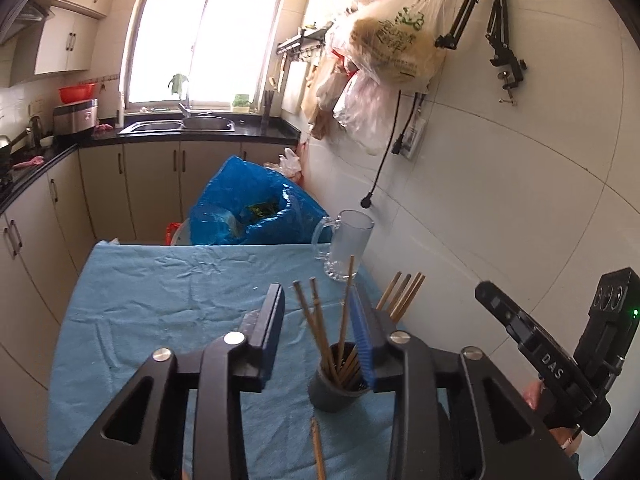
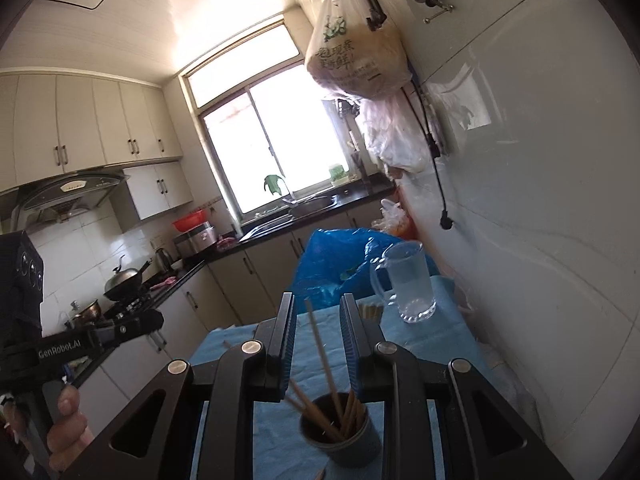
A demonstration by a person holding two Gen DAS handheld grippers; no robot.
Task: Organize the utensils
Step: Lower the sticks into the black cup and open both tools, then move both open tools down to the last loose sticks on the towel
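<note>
A dark cup (image 1: 332, 392) holding several wooden chopsticks (image 1: 316, 320) stands on the blue cloth (image 1: 160, 300). My left gripper (image 1: 318, 304) is open above it, with the chopstick tops between its fingers, touching none that I can see. One loose chopstick (image 1: 318, 448) lies on the cloth in front of the cup. More chopsticks (image 1: 404, 294) lie to the right. In the right wrist view the same cup (image 2: 344, 436) sits below my right gripper (image 2: 318, 312), which is open, with one upright chopstick (image 2: 320, 348) between its fingers. The right gripper body (image 1: 560, 356) shows at the left view's right edge.
A glass mug (image 1: 346, 242) stands at the cloth's far right by the tiled wall; it also shows in the right wrist view (image 2: 408, 280). A blue plastic bag (image 1: 256, 204) sits behind the table. Bags (image 1: 392, 48) hang on wall hooks. Counter and sink (image 1: 180, 124) are at the back.
</note>
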